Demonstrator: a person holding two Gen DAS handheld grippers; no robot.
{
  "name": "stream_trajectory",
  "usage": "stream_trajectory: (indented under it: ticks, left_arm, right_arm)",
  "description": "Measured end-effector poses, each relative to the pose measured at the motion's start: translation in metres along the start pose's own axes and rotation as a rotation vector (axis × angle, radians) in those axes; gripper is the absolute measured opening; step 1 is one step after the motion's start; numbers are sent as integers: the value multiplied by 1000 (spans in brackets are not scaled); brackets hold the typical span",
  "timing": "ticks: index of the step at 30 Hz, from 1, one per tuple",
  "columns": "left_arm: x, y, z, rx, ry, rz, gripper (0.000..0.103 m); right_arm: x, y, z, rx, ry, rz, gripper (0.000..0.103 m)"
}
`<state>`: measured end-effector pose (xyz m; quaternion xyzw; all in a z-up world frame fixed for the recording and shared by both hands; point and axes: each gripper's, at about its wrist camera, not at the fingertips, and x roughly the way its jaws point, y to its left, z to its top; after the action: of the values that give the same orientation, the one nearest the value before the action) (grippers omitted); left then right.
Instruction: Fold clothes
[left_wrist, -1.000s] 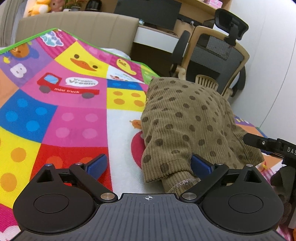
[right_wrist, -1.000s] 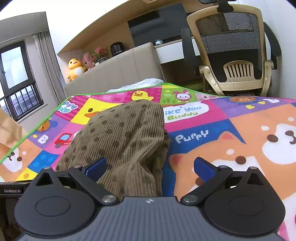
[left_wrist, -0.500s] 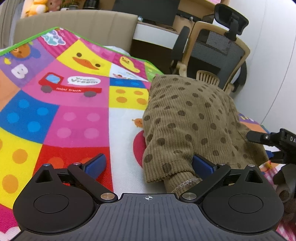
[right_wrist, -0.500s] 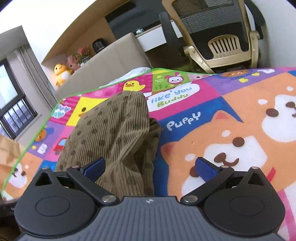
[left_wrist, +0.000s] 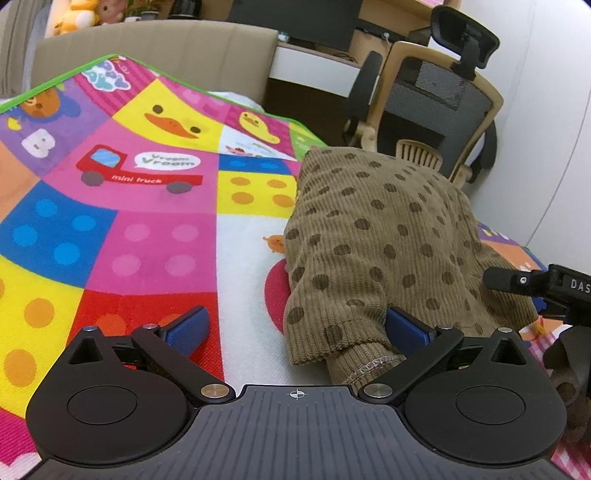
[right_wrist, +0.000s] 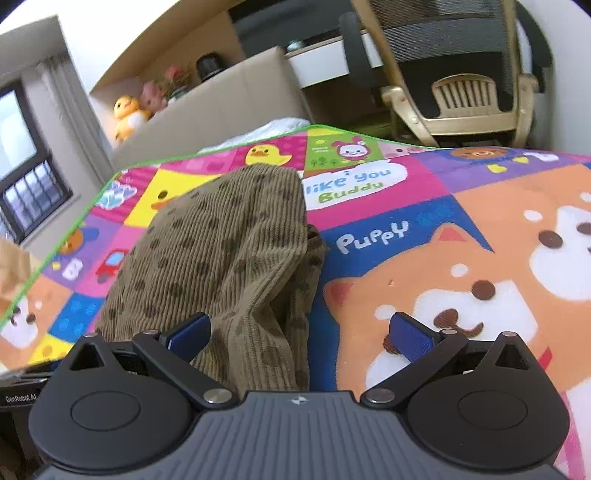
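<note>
A brown corduroy garment with dark dots (left_wrist: 376, 240) lies bunched on the colourful play mat (left_wrist: 140, 236). My left gripper (left_wrist: 295, 328) is open at its near corner; a ribbed cuff (left_wrist: 364, 363) sits between the blue pads, by the right pad (left_wrist: 404, 328). In the right wrist view the same garment (right_wrist: 225, 258) stretches away from my right gripper (right_wrist: 297, 332), which is open, with a fold of cloth between its pads by the left one (right_wrist: 188, 334). The other gripper's black body (left_wrist: 546, 286) shows at the right edge of the left wrist view.
An office chair (left_wrist: 432, 99) and a desk (right_wrist: 325, 62) stand beyond the mat's far edge. A beige headboard (left_wrist: 155, 48) runs behind it, with plush toys (right_wrist: 127, 116) on a ledge. A window (right_wrist: 26, 173) is at the left.
Both grippers stay open near the garment. The right wrist view has dropped lower and closer to the cloth; the left wrist view has barely shifted.
</note>
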<state>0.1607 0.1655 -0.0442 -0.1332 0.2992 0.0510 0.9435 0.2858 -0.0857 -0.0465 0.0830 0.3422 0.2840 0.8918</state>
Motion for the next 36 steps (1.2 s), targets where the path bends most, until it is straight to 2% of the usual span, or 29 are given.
stream_trajectory:
  ticks: [5, 7, 9, 11, 13, 16, 18, 21, 23, 26, 29, 33, 35, 36]
  left_arm:
    - [7, -8, 3, 33, 20, 17, 103]
    - [7, -8, 2, 37, 21, 14, 103]
    - [6, -9, 1, 41, 19, 11, 103]
    - [6, -9, 2, 40, 18, 6, 103]
    - [8, -7, 4, 36, 19, 0, 103]
    - [15, -6, 12, 39, 24, -2, 103]
    - [23, -11, 19, 83, 18, 11, 103]
    - [32, -19, 26, 157, -6, 39, 103]
    - [32, -19, 24, 149, -4, 40, 103]
    - [17, -16, 17, 111, -9, -16, 103]
    - [-1, -12, 34, 83, -39, -105, 103]
    - [-11, -14, 75, 81, -66, -256, 103]
    - [9, -12, 96, 34, -24, -332, 103]
    - [24, -10, 103, -9, 10, -342, 103]
  right_arm:
    - [2, 9, -1, -62, 9, -11, 101]
    - [4, 16, -2, -112, 22, -14, 91]
    - [9, 28, -1, -193, 40, -6, 73]
    - [15, 40, 1, -272, 40, -2, 68]
    - [22, 48, 6, -322, 25, -15, 68]
    - [37, 47, 17, -289, 13, -42, 69]
    - [43, 42, 21, -251, 9, -76, 80]
    - [31, 27, 15, -204, 13, -128, 84]
    - [21, 17, 11, -173, 15, -161, 87]
    - [6, 5, 6, -149, 27, -212, 88]
    - [-10, 0, 14, -166, 5, -193, 88]
    - [-10, -9, 32, -41, 1, -6, 84]
    - [-1, -14, 36, 42, 7, 59, 84]
    - [4, -13, 38, 55, -7, 64, 84]
